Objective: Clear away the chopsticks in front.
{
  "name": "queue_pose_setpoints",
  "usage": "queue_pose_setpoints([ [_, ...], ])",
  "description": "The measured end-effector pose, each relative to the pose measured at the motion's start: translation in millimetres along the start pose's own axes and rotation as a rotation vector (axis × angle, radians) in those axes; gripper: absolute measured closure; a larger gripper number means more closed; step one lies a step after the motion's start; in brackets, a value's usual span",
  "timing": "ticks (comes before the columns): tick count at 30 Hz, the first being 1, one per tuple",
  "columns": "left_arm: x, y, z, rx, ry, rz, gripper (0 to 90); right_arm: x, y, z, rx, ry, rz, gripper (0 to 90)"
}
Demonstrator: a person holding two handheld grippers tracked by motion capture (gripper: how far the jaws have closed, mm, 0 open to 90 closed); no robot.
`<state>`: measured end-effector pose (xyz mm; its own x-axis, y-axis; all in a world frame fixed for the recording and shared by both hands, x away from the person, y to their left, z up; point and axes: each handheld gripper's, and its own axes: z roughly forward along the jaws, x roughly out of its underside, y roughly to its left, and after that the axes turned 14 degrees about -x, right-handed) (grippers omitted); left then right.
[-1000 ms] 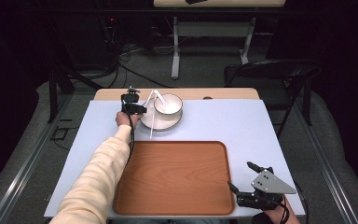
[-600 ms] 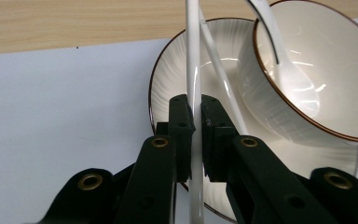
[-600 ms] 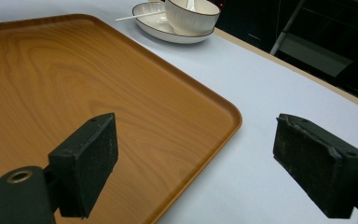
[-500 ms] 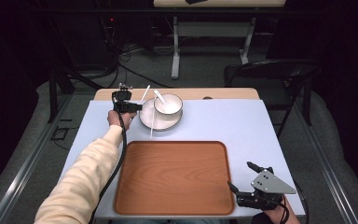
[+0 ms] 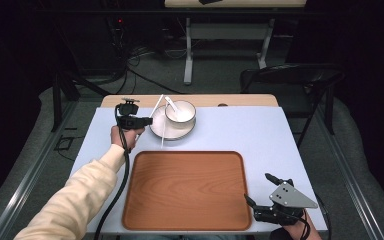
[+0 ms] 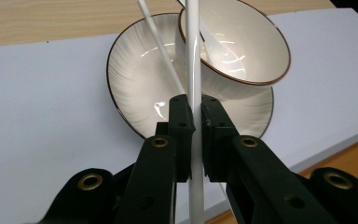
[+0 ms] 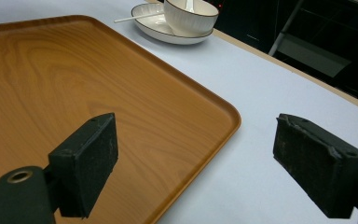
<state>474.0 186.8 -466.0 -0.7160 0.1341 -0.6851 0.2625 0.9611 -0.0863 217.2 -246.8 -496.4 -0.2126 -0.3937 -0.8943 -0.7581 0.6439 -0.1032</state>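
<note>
Left tongs (image 6: 193, 128) clenched on one chopstick (image 6: 193, 70), now lifted beside the plate (image 6: 135, 84); its mate probably remains. Right tongs (image 7: 196, 163) released.

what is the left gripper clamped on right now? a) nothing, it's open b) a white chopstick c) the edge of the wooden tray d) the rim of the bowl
b: in the left gripper view the left gripper has its fingers closed on a white chopstick that runs up across the plate and bowl; the wooden tray lies apart, nearer the person.
</note>
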Motion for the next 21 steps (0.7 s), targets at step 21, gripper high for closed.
queue_pose_setpoints([
  [21, 58.0, -13.8, -54.7, 0.094, -0.053, -0.014, 84.1, 0.1, 0.0, -0.3, -0.006, -0.004, -0.001, 13.4],
])
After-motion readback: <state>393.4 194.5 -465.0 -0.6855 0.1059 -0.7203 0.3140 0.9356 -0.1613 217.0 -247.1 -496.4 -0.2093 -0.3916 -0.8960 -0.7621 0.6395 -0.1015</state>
